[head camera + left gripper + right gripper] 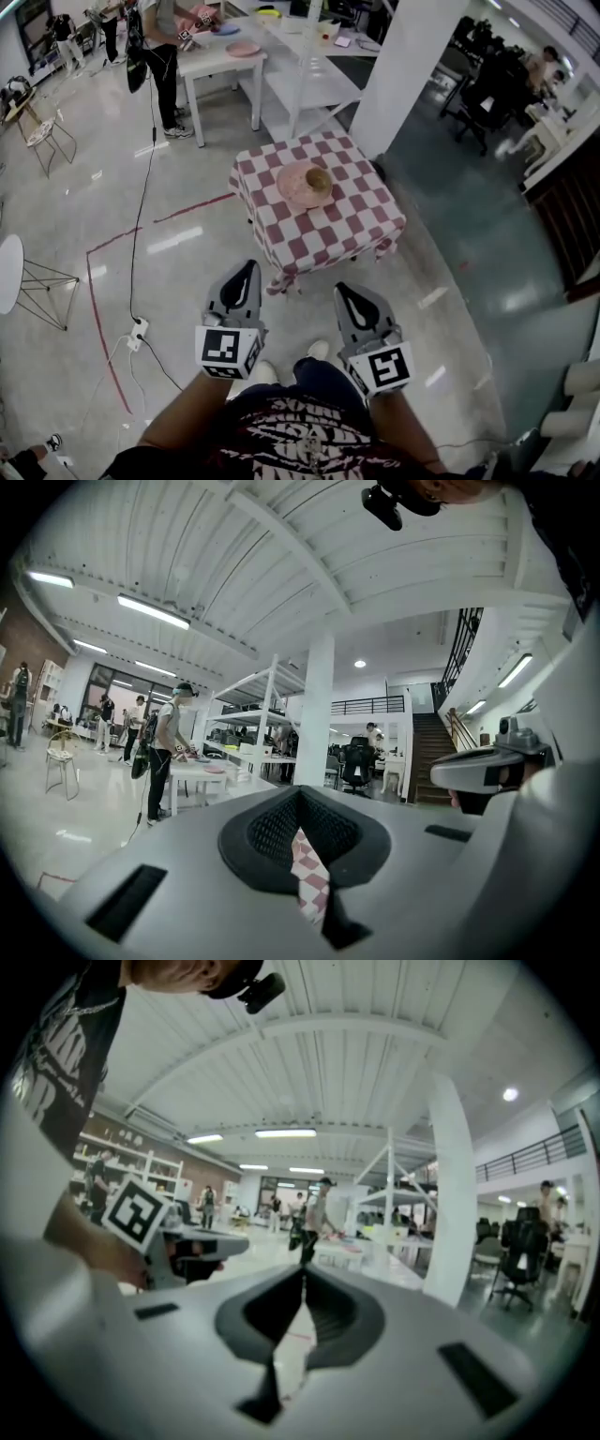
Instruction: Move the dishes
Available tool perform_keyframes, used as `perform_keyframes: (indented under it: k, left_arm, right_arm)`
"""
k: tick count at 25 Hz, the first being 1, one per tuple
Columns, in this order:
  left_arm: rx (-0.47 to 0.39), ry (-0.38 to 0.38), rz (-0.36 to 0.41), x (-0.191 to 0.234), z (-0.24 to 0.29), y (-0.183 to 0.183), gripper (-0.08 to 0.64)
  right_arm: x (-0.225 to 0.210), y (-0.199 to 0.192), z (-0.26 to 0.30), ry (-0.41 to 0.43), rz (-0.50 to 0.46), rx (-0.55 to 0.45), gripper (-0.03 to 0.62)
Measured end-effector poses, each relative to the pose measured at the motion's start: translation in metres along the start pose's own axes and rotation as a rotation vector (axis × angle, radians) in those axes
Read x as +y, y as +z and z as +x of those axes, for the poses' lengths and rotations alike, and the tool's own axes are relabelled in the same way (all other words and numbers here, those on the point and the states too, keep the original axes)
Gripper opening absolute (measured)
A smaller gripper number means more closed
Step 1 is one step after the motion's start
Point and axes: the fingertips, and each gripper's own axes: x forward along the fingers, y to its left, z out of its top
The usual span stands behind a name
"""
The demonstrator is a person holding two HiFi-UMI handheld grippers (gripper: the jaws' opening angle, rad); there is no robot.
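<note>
Currently both grippers are held low by the body, off the bench's [367,221] near edge and clear of it. Left gripper [247,268]: fingers closed tip to tip with nothing between them; a sliver of checked tablecloth [310,885] shows through the slot behind the tips. Right gripper [343,290]: fingers likewise together, empty. The pink plate [292,193] lies flat, just off centre toward the far left corner. A small tan bowl [319,178] sits on the plate's right part. Neither gripper touches the dishes. A person [165,56] stands at a white table [221,64] well beyond the far left corner.
</note>
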Motion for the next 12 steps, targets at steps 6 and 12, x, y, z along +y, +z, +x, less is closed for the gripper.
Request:
perform_keyframes:
  k: [6, 12]
  left_arm:
    - [0.001, 0.001, 0.033, 0.002, 0.016, 0.001, 0.025]
    - [0.001, 0.021, 0.042, 0.001, 0.037, 0.005, 0.025]
  right_arm:
    - [-0.015, 0.0, 0.011, -0.003, 0.005, -0.013, 0.035]
    - [-0.04, -0.001, 0.03, 0.004, 0.027, -0.017, 0.035]
